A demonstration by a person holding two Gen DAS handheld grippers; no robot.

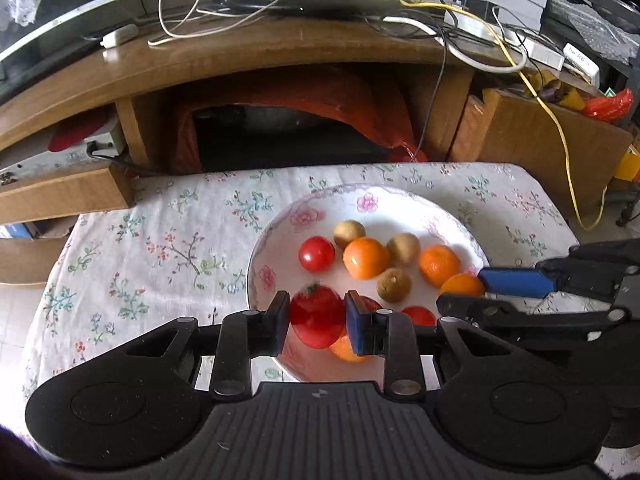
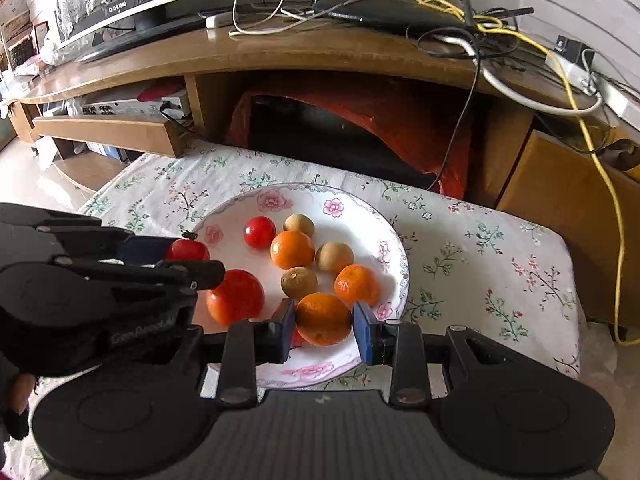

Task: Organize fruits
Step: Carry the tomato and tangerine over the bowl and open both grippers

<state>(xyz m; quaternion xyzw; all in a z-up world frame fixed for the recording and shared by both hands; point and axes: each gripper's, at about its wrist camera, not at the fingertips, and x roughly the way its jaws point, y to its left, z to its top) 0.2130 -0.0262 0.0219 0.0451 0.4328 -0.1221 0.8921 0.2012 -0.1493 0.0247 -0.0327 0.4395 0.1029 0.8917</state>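
Left tool (image 1: pixel 316 322) gripping tomato (image 1: pixel 318 318), right tool (image 2: pixel 324 326) gripping orange (image 2: pixel 323 319)

Both wrist cameras look closely down, seemingly steeply, sharing the plate (image 1: pixel 280 224).

I see a flowery cloth (image 1: pixel 168 240) spread out in front of me. Behind it stands a brown wooden TV stand (image 1: pixel 240 60). White and yellow wires (image 1: pixel 556 120) lie tangled on top of it. An orange bag (image 2: pixel 400 120) sits in the dark space under it. A cardboard box (image 1: pixel 528 136) stands beside it.
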